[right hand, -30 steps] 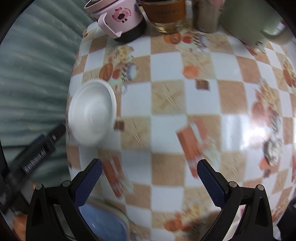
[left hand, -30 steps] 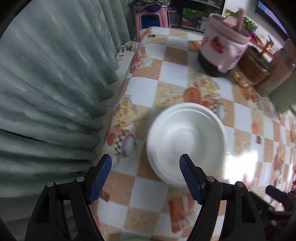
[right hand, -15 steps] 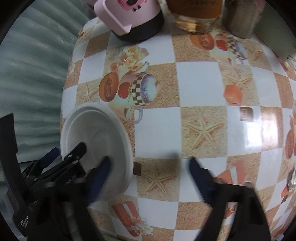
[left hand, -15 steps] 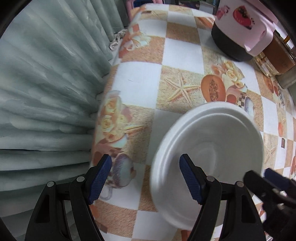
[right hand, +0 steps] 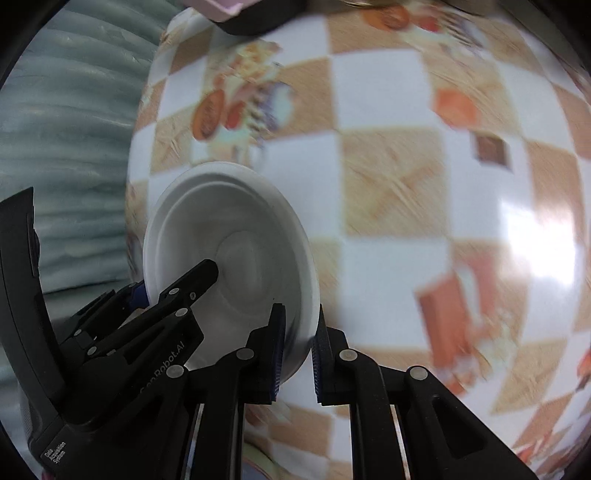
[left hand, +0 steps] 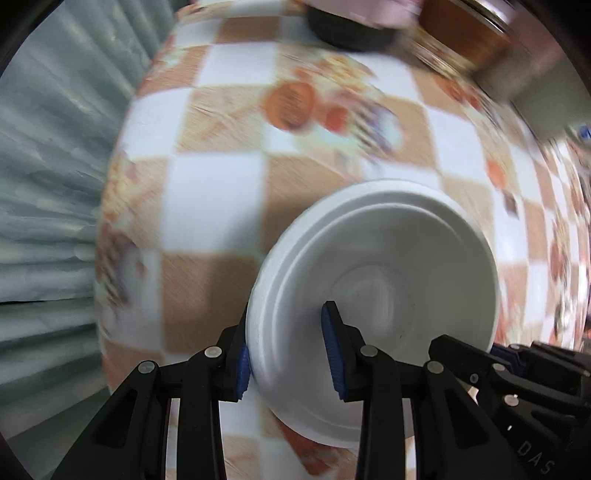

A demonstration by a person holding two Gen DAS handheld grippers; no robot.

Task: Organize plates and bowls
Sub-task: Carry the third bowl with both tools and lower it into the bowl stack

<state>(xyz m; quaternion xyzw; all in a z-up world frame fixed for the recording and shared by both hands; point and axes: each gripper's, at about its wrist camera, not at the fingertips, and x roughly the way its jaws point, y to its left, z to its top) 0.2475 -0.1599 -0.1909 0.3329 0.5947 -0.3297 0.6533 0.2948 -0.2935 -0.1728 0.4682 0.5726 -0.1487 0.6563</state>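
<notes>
Fingers of both grippers are set on the rim of one white bowl (left hand: 373, 295), which sits near the curtain-side edge of the checked surface (left hand: 221, 192). On the left gripper (left hand: 288, 354), one finger lies outside the bowl wall and the other (left hand: 332, 354) inside it; the jaws are closing, the rim is between them, and the pads appear to touch it on both sides. On the right gripper (right hand: 297, 354), the fingers stand narrow, clamped on the opposite part of the rim, one pad (right hand: 277, 354) inside and one outside.

Holding the rim at two points is judged to keep a light, thin-walled bowl level during a lift; one pinch at the edge would let it tip. Whether the bowl rests fully on the surface or is slightly raised cannot be told through the motion blur.

Beyond the bowl, a pink container with a dark base (left hand: 351, 22) and a brown jar (left hand: 465, 40) stand at the far side of the surface, well apart from it. A pale green curtain (left hand: 48, 177) hangs beside the near edge. In the right wrist view, the left gripper's body crosses the lower left corner.
</notes>
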